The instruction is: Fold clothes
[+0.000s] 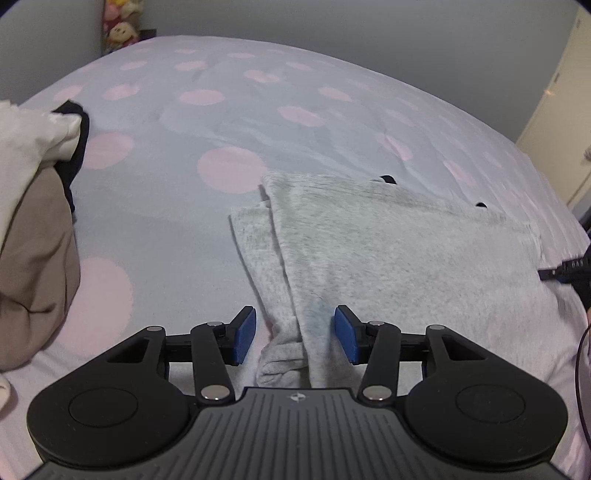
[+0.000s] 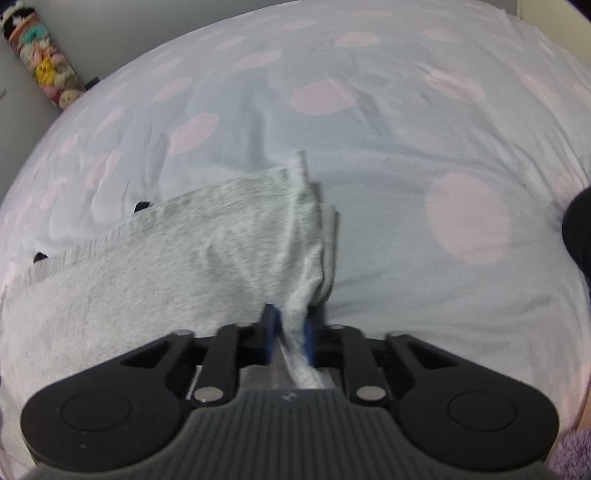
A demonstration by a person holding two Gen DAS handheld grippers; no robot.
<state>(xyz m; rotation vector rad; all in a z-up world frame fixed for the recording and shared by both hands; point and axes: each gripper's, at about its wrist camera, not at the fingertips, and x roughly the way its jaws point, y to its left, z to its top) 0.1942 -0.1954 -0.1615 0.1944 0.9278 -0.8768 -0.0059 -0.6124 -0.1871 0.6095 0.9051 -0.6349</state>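
A light grey knit garment (image 1: 388, 251) lies partly folded on the bed, with two small black tabs at its far edge. My left gripper (image 1: 295, 334) is open, its blue pads (image 1: 245, 334) on either side of the garment's near corner, which lies bunched between them. In the right wrist view the same grey garment (image 2: 166, 258) spreads to the left. My right gripper (image 2: 290, 332) is shut on its near right edge, and the cloth rises in creases toward the pads.
The bed sheet (image 1: 184, 221) is pale blue with pink dots. A pile of white, tan and black clothes (image 1: 33, 206) sits at the left. Plush toys (image 1: 120, 26) stand at the far corner. A door (image 1: 561, 110) is at the right. A dark object (image 2: 578, 229) is at the right edge.
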